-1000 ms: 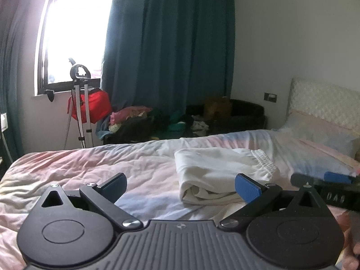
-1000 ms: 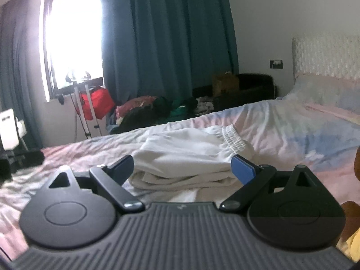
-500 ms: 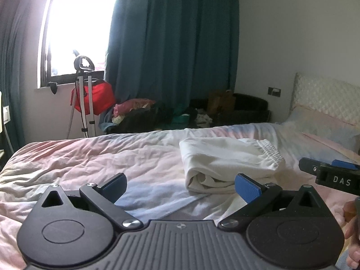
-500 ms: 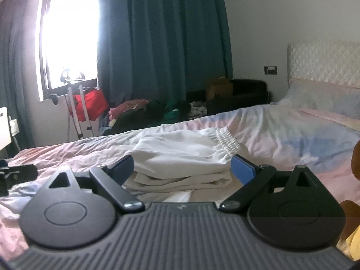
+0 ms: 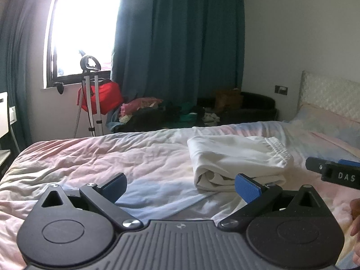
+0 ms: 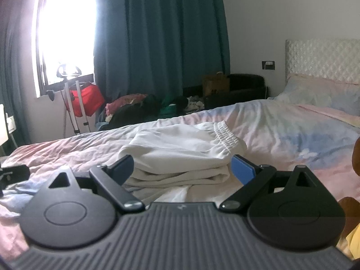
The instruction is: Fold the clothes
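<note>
Where the black frames of our two hand-held tools fill the foreground, we record the left gripper with its blue-padded fingers spread wide and holding nothing, above the wrinkled pastel pink, blue and white bed cover. We note the right gripper in the same condition, fingers parted and empty, its blue pads standing to either side of the near edge of the garment without touching it, as far as we can tell. In the left wrist view the right tool enters at the right edge as a black bar bearing white letters "DAS", with part of a hand below it.

Just beyond both grippers we find the folded white garment with an elasticated gathered waistband, lying flat on the cover toward the middle of the bed in several stacked layers, the waistband turned toward the headboard side. The same garment sits right of centre in the left wrist view.

Farther right we observe a pastel pillow against a pale quilted headboard. Past the bed a heap of mixed clothing lies on the floor, beside a red bag on a white stand. At the back, long teal curtains hang beside a bright window
</note>
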